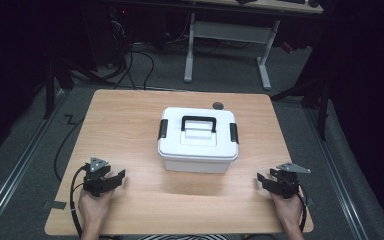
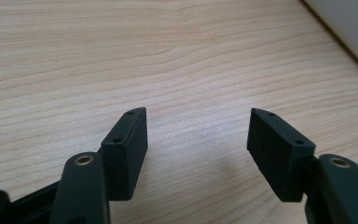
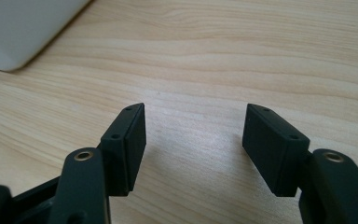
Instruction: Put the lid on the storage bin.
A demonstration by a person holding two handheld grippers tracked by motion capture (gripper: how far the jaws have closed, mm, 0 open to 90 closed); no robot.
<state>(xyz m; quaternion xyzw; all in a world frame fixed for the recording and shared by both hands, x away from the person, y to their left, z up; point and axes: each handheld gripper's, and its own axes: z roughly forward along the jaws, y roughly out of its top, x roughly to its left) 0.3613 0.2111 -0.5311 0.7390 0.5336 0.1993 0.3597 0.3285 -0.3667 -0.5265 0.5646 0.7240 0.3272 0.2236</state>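
Observation:
A white lidded box (image 1: pixel 198 141) with a black handle (image 1: pixel 198 122) and black side latches stands in the middle of the wooden table (image 1: pixel 130 125). My left gripper (image 1: pixel 116 178) rests low at the table's front left, held by a hand, jaws open with nothing between them (image 2: pixel 198 135). My right gripper (image 1: pixel 263 180) sits at the front right, also open over bare wood (image 3: pixel 195 128). A corner of the box (image 2: pixel 349 28) shows at the top right of the left gripper view. The same box (image 3: pixel 23 28) fills the top left corner of the right gripper view.
A small dark round disc (image 1: pixel 218 105) lies at the table's far edge behind the box. Beyond the table stands a desk frame with grey legs (image 1: pixel 265 65), with cables on the floor (image 1: pixel 135 60). A black cable (image 1: pixel 72 195) trails from the left gripper.

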